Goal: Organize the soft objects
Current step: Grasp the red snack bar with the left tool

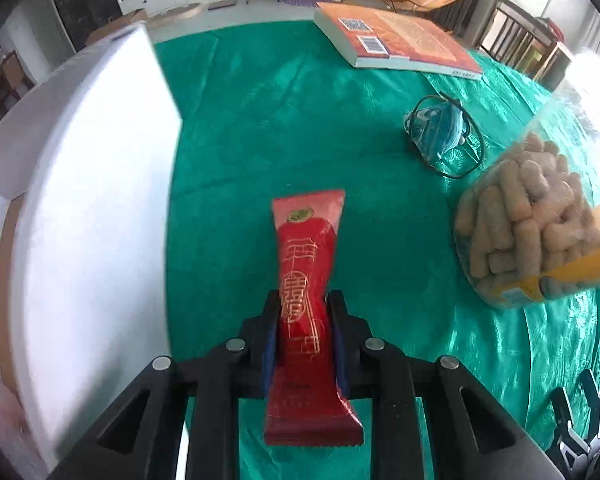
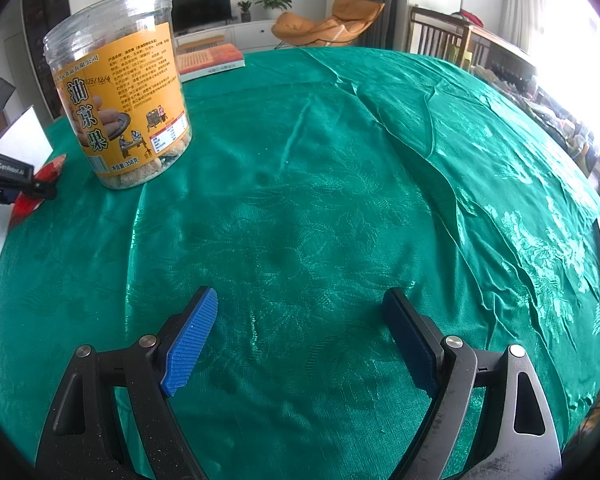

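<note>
My left gripper (image 1: 303, 308) is shut on a red snack packet (image 1: 307, 280) with gold print, held lengthwise between the blue pads above the green tablecloth (image 1: 280, 120). The packet's tip also shows at the left edge of the right wrist view (image 2: 52, 168), with the left gripper (image 2: 4, 178) beside it. A white foam box (image 1: 84, 208) stands just left of the packet. A blue face mask (image 1: 440, 132) with black loops lies on the cloth ahead to the right. My right gripper (image 2: 300, 312) is open and empty over bare cloth.
A clear jar of fried snacks (image 1: 540, 220) with an orange label stands right of the packet; it also shows in the right wrist view (image 2: 120, 92). An orange book (image 1: 396, 40) lies at the table's far side. Chairs and cabinets stand beyond.
</note>
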